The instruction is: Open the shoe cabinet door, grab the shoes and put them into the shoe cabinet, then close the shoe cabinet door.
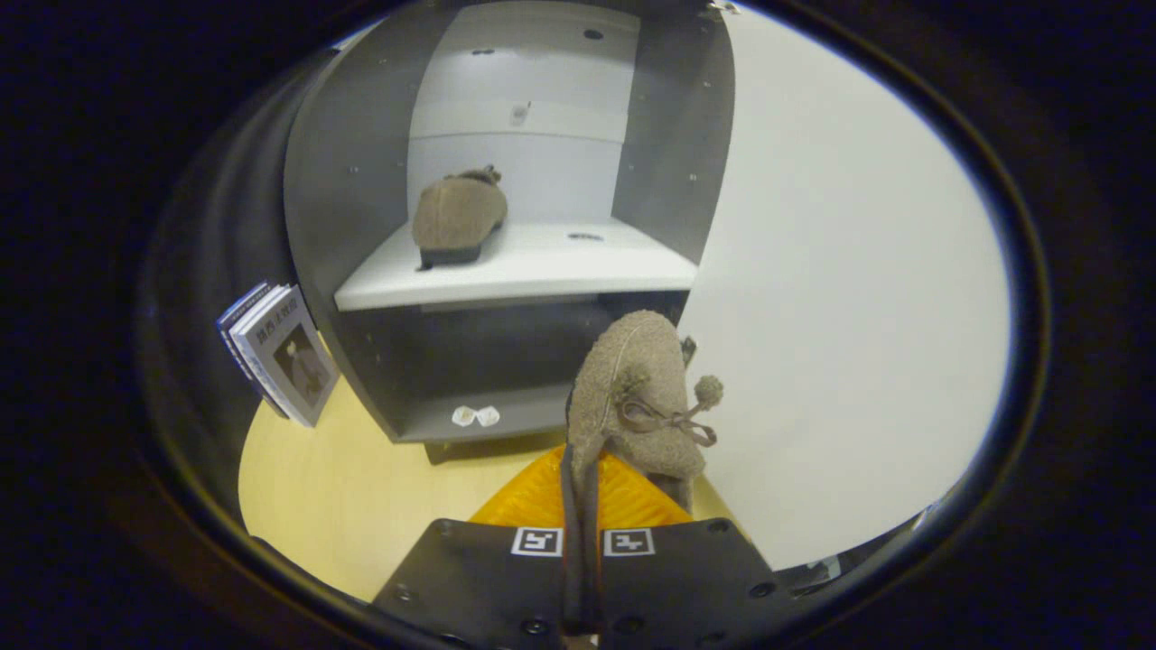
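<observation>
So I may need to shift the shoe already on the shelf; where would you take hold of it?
Probably at the heel rim, coming straight in from the open front. The shoe on the shelf stands with its heel toward the gripper, toe pointing inward. The gripper is shut on the second shoe, so place that first.

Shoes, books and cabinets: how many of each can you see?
Shoes: 2, one on the cabinet's shelf, one pinched in the claw at.
Books: 2, leaning beside the cabinet.
Cabinets: 1, door open.
Total: 5.
</observation>
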Action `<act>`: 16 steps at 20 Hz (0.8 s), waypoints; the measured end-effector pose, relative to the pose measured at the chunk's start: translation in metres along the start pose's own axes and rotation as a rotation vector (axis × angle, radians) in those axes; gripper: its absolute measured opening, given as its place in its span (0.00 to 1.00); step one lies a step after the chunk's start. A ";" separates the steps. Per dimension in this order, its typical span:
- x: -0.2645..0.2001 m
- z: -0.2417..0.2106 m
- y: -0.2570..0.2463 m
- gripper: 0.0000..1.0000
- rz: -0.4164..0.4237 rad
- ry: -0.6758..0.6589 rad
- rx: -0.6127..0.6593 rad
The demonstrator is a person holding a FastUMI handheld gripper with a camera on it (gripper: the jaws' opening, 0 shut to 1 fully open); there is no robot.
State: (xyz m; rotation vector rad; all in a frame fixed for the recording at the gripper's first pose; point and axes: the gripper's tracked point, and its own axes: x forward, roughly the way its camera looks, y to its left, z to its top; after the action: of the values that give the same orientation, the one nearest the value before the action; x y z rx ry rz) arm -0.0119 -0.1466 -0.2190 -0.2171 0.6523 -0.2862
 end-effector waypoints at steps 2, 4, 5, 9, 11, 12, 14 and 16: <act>0.005 0.036 0.000 0.02 0.004 -0.061 -0.021; 0.010 0.072 0.000 0.03 0.009 -0.119 -0.035; 0.014 0.087 0.001 0.03 0.019 -0.138 -0.043; 0.037 0.129 0.007 0.02 0.057 -0.168 -0.081; 0.056 0.138 0.011 0.02 0.064 -0.153 -0.109; 0.066 0.142 0.013 0.02 0.071 -0.145 -0.120; 0.084 0.149 0.018 0.02 0.091 -0.122 -0.145; 0.103 0.156 0.024 0.02 0.101 -0.100 -0.183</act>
State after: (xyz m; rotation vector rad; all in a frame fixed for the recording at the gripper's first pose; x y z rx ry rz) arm 0.1683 -0.1406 -0.1630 -0.3699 0.5889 -0.1175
